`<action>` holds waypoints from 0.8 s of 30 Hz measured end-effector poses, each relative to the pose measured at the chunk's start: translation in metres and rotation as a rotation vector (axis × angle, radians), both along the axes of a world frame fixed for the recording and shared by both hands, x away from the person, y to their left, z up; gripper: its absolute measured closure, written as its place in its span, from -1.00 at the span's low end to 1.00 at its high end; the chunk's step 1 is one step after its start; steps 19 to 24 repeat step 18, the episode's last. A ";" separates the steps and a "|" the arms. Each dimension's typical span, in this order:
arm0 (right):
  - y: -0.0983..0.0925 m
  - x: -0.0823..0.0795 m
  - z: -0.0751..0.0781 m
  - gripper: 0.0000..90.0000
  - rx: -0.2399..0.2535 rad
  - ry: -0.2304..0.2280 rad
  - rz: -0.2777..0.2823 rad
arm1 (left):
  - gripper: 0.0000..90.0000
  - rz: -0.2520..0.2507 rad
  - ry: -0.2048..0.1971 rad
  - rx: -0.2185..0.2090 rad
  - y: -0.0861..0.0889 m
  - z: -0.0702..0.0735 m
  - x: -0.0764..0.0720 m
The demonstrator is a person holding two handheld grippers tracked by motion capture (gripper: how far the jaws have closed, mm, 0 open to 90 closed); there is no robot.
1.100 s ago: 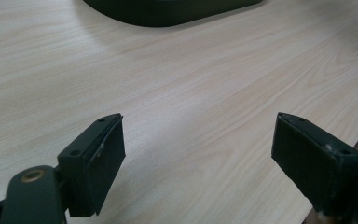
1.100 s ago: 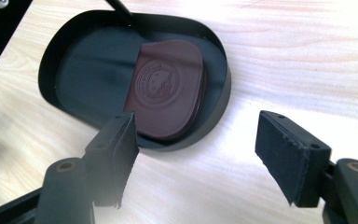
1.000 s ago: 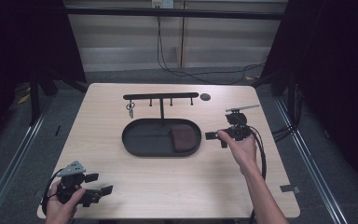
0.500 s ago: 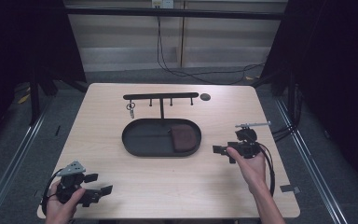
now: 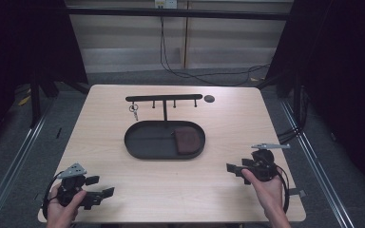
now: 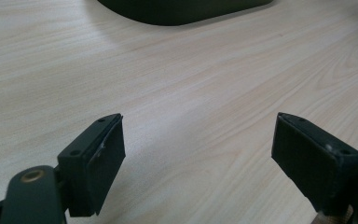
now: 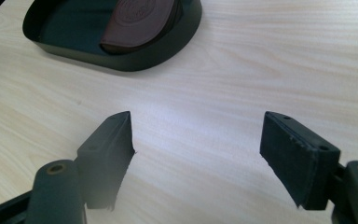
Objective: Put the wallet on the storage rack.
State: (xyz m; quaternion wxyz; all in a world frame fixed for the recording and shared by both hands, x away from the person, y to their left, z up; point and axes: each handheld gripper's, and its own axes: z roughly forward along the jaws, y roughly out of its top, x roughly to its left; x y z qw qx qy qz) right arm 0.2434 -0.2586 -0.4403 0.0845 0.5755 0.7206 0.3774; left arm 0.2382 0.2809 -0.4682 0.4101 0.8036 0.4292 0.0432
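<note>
1. While the left hand-held gripper (image 5: 99, 194) rests at the near left corner of the surface (image 5: 228, 118), its jaws stand wide apart with nothing but bare wood between them, and the tray (image 5: 142, 151) lies far and to its right.
2. In the middle, the dark oval tray has its long axis running left to right; the brown wallet (image 5: 188, 140) lies inside its right end, so it sits on the side toward the right hand.
3. Behind the tray stands a black hook rack (image 5: 164, 98) with keys (image 5: 133, 110) hanging at its left end.
4. At the near right, the right hand-held gripper (image 5: 232, 169) is empty too, jaws spread and pointing left; the wallet lies far and left of it, and I judge this gripper the nearer for any reach.
</note>
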 end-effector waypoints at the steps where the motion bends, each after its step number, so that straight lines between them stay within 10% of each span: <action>1: -0.001 -0.004 -0.001 -0.44 -0.002 0.002 0.001 | -0.62 0.000 -0.001 -0.001 0.000 0.000 0.000; 14: -0.014 -0.044 -0.024 -0.49 -0.035 -0.013 -0.015 | -0.62 0.022 -0.007 -0.024 0.001 0.000 0.000; 24: -0.016 -0.043 -0.032 -0.56 -0.079 -0.007 -0.029 | -0.62 0.019 -0.005 -0.022 0.001 0.000 0.000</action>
